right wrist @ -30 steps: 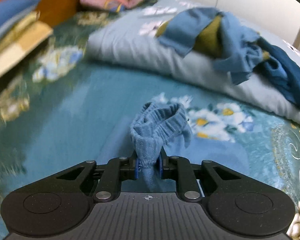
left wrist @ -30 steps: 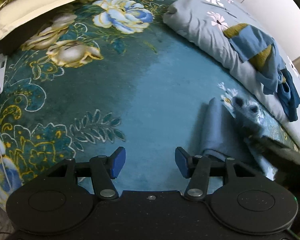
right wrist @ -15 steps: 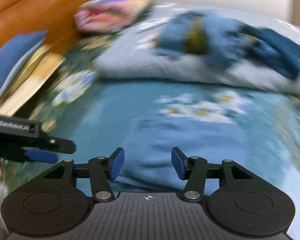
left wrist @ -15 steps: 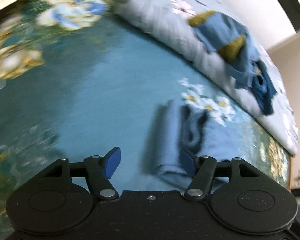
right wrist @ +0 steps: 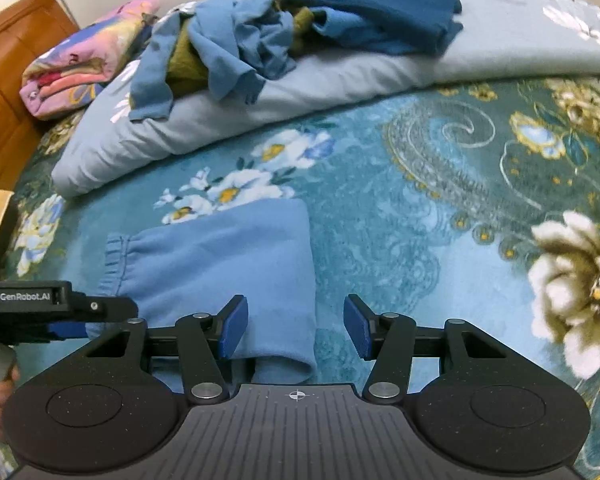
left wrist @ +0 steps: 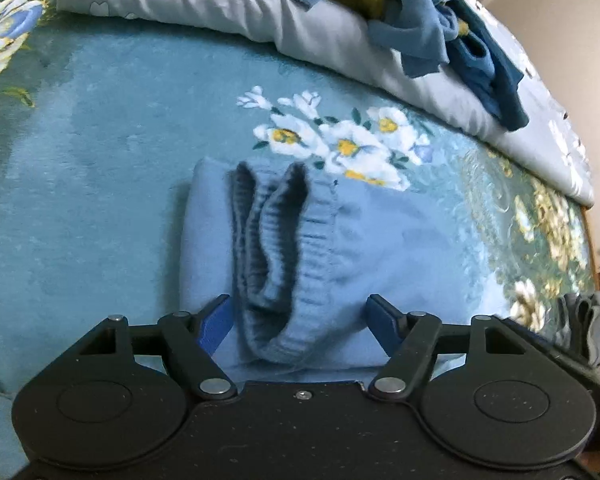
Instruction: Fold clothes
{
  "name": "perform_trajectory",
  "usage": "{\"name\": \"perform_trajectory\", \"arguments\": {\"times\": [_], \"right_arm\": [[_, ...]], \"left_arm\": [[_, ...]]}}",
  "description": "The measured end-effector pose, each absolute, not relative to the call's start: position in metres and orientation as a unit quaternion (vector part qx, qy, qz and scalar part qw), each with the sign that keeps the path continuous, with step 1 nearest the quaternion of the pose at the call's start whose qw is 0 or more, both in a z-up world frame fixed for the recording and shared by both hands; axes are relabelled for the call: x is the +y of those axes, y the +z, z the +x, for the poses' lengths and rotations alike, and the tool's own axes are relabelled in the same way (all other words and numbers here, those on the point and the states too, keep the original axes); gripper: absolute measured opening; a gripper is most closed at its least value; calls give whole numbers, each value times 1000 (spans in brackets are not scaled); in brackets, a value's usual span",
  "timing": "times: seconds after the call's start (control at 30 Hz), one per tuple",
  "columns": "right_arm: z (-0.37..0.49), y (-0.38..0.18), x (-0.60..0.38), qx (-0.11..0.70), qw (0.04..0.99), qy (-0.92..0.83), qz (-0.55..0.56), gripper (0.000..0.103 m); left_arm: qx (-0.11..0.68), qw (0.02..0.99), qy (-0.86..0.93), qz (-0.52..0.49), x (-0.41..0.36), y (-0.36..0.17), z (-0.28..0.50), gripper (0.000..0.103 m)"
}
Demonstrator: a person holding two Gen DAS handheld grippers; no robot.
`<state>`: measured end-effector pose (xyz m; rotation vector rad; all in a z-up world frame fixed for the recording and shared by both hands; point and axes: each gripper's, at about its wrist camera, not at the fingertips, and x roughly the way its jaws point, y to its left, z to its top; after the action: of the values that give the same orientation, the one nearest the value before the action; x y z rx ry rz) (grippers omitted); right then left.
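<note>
the right gripper (right wrist: pixel 296 328), which a second ago pinched the ribbed waistband of the light blue fleece garment (right wrist: pixel 228 256), has just opened its jaws and now stands open and empty over the garment's right folded edge. the garment now lies flat and folded on the teal flowered bedspread (right wrist: pixel 440 200), just in front of the grey quilt (right wrist: pixel 340 80) that carries the pile of unfolded blue clothes (right wrist: pixel 260 36). the left gripper (left wrist: pixel 298 322), jaws closing a little but not pressing, has come over the waistband (left wrist: pixel 272 248), so i judge one more fold or a move aside is coming.
</note>
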<state>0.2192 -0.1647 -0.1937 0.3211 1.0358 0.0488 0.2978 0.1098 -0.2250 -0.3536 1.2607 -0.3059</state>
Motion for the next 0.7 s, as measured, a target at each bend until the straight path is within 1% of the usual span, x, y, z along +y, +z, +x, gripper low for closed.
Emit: {"name": "perform_trajectory", "arguments": {"times": [0.03,0.07,0.1,0.2,0.37,0.47,0.53,0.57,0.6,0.63,0.67,0.7], "right_arm": [[222,-196,-166,495,854,23,158,50],[224,-199,-168,497,852,24,164,50],[227,-201,-169,500,849,24,168,50],[233,-203,-174,504,846,24,174,50],[239,-201,-184,502,845,21,182,50],[241,-203,-186,504,841,24,194,50],[243,-207,-183,509,837,36,201,50],[244,-209,-181,510,834,43,204,50],[245,-211,-179,511,832,50,208,54],[246,-212,-178,511,830,55,214,59],[248,-214,-177,511,829,59,220,68],[250,-216,-175,512,826,64,225,67]], "left_arm": [[583,784,-137,-165,109,-225,299,54],[581,787,-131,-162,109,-224,299,40],[580,789,-126,-161,109,-224,300,31],[567,796,-119,-175,112,-220,300,21],[518,821,-134,-198,125,-187,288,19],[523,828,-124,-160,136,-190,285,19],[543,818,-122,-145,141,-204,288,20],[552,813,-121,-138,143,-212,290,23],[557,810,-120,-139,145,-218,292,27],[560,808,-118,-142,146,-224,293,29],[563,806,-116,-141,147,-227,294,32],[565,805,-113,-140,147,-230,294,35]]}}
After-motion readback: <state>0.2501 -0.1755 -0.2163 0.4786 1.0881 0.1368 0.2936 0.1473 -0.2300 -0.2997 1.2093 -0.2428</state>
